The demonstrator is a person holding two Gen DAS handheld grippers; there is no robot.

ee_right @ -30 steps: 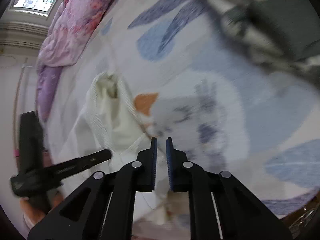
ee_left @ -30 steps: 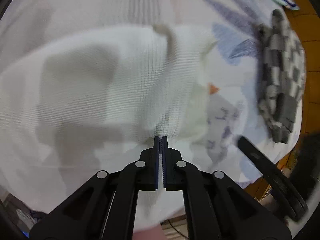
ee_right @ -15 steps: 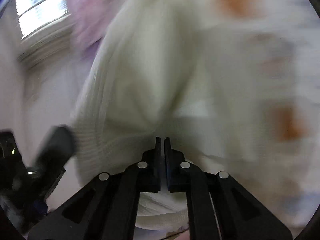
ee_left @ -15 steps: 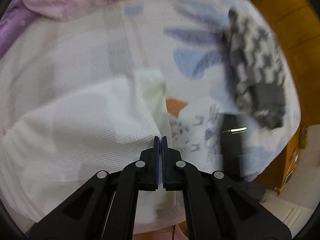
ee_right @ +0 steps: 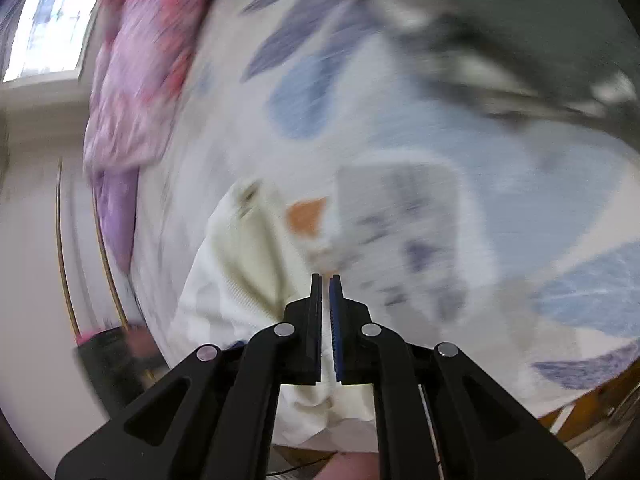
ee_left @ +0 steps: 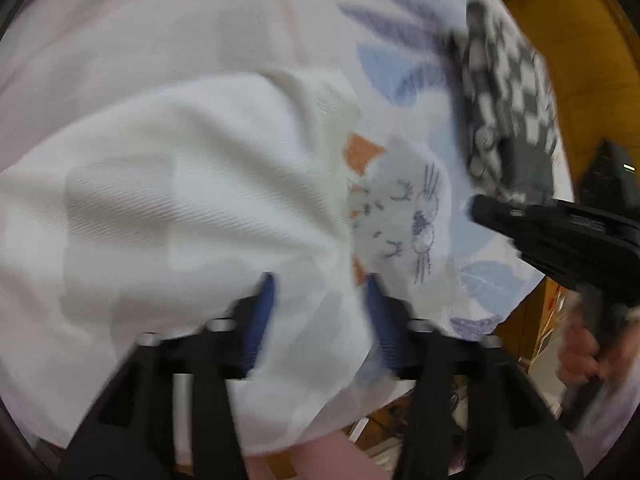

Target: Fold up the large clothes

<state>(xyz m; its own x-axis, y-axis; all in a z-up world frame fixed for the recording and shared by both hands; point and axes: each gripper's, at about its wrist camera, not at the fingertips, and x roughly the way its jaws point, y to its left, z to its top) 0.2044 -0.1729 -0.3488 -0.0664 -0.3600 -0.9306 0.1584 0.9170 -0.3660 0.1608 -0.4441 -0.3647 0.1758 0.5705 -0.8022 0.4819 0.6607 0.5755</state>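
**Left gripper opening over the white garment; right gripper closed and empty.**

The left gripper (ee_left: 320, 292) was opening, its jaws apart with a fold of the white garment (ee_left: 180, 200) lying between them but not pinched. The garment lay spread on the printed bedsheet (ee_left: 404, 208), near the bed's front edge. The right gripper (ee_right: 325, 280) had its jaws nearly together with nothing between them, just above the garment's edge. A checkered cloth (ee_left: 508, 100) lay well apart, on the sheet's far right side.
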